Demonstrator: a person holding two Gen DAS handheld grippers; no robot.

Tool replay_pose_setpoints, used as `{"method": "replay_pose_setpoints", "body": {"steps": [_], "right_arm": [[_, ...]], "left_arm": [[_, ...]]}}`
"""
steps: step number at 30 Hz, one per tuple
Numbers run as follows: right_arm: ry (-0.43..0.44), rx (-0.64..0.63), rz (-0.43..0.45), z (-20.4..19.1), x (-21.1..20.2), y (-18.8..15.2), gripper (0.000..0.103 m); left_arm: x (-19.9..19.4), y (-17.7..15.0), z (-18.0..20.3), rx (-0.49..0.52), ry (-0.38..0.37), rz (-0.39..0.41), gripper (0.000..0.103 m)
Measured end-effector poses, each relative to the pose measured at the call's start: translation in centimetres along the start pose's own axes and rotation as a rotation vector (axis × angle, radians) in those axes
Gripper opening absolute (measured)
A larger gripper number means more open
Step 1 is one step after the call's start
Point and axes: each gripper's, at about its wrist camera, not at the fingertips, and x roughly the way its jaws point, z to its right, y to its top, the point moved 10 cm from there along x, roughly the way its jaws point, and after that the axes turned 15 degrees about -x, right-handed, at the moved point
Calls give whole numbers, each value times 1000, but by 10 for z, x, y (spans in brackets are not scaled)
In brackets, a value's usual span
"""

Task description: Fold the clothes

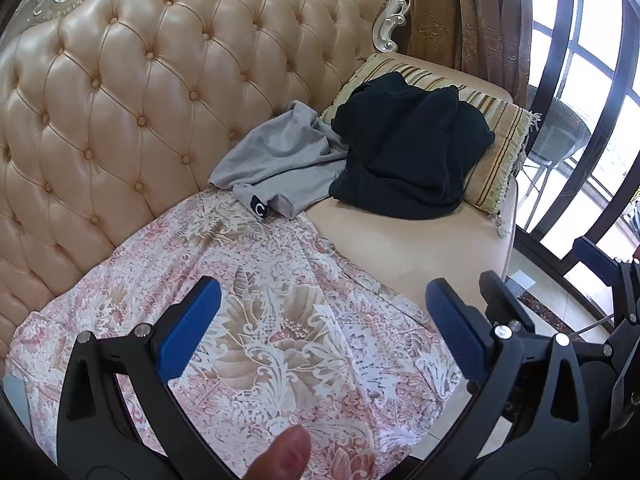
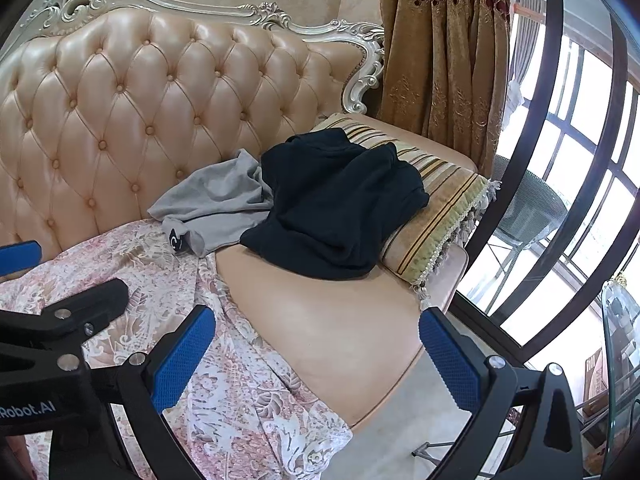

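A crumpled grey garment (image 1: 280,160) (image 2: 216,208) with a small black label lies against the sofa back. A black garment (image 1: 408,144) (image 2: 336,204) is heaped partly over it and over a striped cushion (image 1: 496,148) (image 2: 440,208). My left gripper (image 1: 324,328) (image 2: 56,276) is open above the floral cloth (image 1: 280,320) (image 2: 160,280), holding nothing. My right gripper (image 2: 318,356) (image 1: 548,276) hovers open beside it over the sofa seat's front edge, also holding nothing. Both are well short of the clothes. A thumb (image 1: 288,452) shows at the bottom of the left wrist view.
The tufted beige leather sofa (image 1: 120,112) (image 2: 120,120) has bare seat (image 2: 340,328) in front of the black garment. Brown curtains (image 2: 440,60) and a large black-framed window (image 2: 580,160) stand to the right. A glass table edge (image 2: 620,360) is at far right over light floor.
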Motion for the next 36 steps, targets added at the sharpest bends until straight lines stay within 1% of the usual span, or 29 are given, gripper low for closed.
{"method": "replay_pose_setpoints", "body": {"steps": [10,18,25,26,27,30,32,34,36], "right_arm": [[21,-7,-6,-1,12,-2,103],[17,-18,-23,-1,37,-3,103],[-7,-12,-13,14,65,6,103],[1,-2,-9,16,70,7,103],[11,12,-6,19,77,9,103],[40,56,10,27,96,12,103],[96,116,39,34,110,17,103],[156,195,45,44,132,18,103],[219,239,42,52,157,18,103]], "left_arm": [[6,2,-3,28,37,19,102],[23,2,-5,16,25,-2,102],[40,0,5,0,-58,-32,102],[43,0,7,-11,-82,-44,103],[46,-1,10,-33,-127,-68,102],[57,2,12,-117,-222,-119,103],[57,12,12,-127,-252,-65,103],[55,22,14,-126,-296,-5,103],[57,26,19,-112,-370,9,103]]}}
